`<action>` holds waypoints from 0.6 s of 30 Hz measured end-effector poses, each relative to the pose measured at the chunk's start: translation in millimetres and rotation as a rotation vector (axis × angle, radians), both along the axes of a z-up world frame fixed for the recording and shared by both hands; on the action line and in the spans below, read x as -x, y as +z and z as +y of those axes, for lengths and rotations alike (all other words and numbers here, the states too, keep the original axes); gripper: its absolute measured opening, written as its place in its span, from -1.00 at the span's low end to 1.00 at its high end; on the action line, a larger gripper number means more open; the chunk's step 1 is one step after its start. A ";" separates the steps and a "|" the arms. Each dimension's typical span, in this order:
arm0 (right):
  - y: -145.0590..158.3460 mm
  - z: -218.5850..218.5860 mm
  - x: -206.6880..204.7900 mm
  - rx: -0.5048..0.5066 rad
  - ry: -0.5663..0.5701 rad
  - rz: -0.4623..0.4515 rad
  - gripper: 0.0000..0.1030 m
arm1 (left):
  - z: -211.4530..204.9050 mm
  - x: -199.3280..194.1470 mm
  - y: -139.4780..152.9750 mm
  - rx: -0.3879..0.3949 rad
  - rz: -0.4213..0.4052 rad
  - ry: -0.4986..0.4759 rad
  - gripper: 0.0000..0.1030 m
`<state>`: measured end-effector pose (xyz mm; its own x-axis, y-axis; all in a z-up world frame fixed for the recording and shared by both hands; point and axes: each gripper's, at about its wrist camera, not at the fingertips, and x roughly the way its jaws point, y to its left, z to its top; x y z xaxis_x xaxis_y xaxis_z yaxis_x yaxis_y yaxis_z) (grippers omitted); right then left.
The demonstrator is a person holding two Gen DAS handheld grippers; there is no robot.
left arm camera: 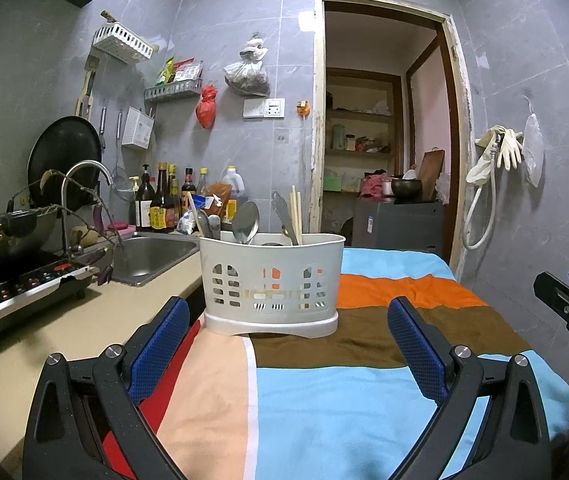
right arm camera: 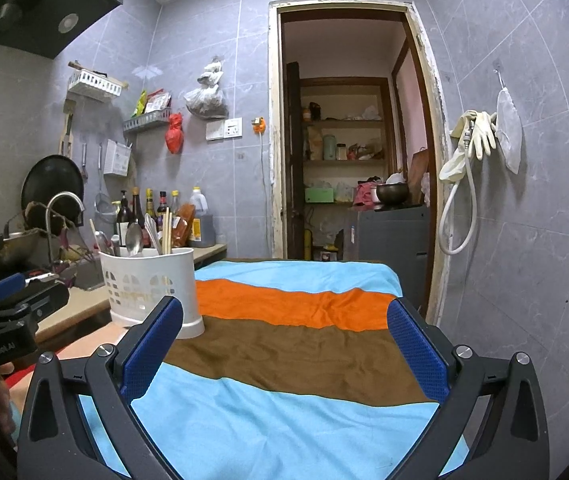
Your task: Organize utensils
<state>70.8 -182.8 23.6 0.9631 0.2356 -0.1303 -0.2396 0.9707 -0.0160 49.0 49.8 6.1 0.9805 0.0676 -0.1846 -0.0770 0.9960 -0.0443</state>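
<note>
A white slotted utensil holder [left arm camera: 270, 286] stands upright on the striped cloth [left arm camera: 324, 392], near its left edge. It holds spoons [left arm camera: 245, 222], a pair of chopsticks [left arm camera: 296, 214] and other metal utensils. My left gripper [left arm camera: 288, 320] is open and empty, just in front of the holder. My right gripper [right arm camera: 284, 324] is open and empty over the cloth [right arm camera: 284, 412]; the holder [right arm camera: 152, 286] is to its left, behind the left finger. The left gripper's body shows at the left edge of the right wrist view [right arm camera: 4, 320].
A counter [left arm camera: 64, 320] left of the cloth carries a sink [left arm camera: 152, 256] with a faucet, an induction cooker [left arm camera: 24, 288] with a pot, and sauce bottles [left arm camera: 164, 204] at the wall. A doorway [left arm camera: 380, 120] is behind. Gloves and a hose hang on the right wall [left arm camera: 496, 156].
</note>
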 end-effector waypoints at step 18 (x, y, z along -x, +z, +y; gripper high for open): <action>-0.4 -4.1 -1.0 -0.002 -0.005 -0.001 1.00 | 0.4 0.4 -0.5 0.003 0.005 0.015 0.90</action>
